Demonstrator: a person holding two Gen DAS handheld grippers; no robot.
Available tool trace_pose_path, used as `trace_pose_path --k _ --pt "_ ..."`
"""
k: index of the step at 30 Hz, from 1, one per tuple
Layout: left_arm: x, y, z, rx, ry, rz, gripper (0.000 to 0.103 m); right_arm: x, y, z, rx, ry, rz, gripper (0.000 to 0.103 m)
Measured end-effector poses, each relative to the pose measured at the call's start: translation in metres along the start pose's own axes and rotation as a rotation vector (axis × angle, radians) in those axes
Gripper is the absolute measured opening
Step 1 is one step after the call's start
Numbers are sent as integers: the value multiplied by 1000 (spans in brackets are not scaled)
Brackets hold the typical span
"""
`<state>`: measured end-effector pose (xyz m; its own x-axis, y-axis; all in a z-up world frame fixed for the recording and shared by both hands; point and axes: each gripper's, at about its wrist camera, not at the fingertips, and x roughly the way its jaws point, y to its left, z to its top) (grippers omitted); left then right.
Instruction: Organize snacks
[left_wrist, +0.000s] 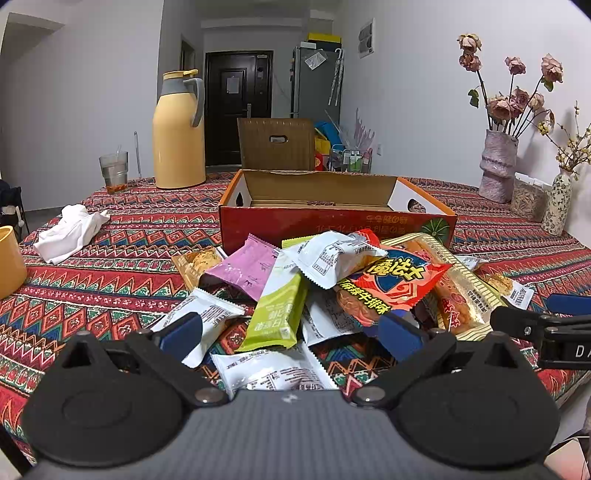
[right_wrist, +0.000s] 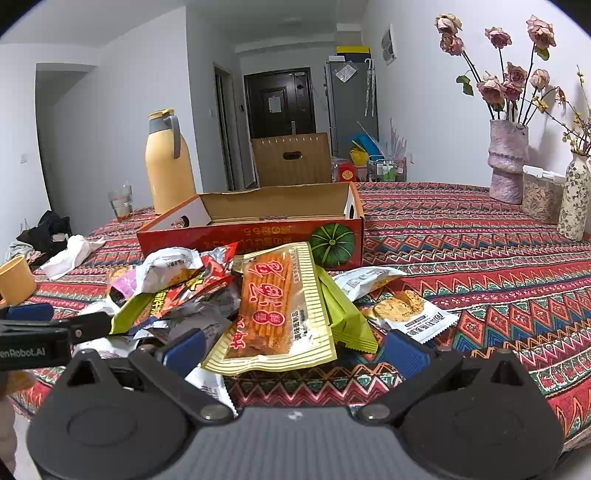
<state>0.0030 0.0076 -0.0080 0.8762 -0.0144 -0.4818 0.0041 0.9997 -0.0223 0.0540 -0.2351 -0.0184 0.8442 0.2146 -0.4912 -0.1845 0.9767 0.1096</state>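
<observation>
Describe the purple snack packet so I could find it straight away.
Find the red box on the patterned tablecloth; the snack pile lies just in front. On the pile's left lies the purple packet, the only purple one, beside a lime-green packet.

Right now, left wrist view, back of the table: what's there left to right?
Yellow cup → white cloth → glass → yellow thermos → open red box → pink vase → clear container → patterned vase.

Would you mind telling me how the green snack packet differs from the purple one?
The green snack packet is long and narrow; the purple snack packet is shorter and squarer. The green one lies on top, overlapping the purple one's edge. Both are sealed and lie in the pile before the open box.
</observation>
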Motion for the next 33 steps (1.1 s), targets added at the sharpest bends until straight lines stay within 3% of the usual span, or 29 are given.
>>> trace_pose_path --k 33 --pt "2 0 -5 0 7 7 103 2 -4 -6 3 13 -13 103"
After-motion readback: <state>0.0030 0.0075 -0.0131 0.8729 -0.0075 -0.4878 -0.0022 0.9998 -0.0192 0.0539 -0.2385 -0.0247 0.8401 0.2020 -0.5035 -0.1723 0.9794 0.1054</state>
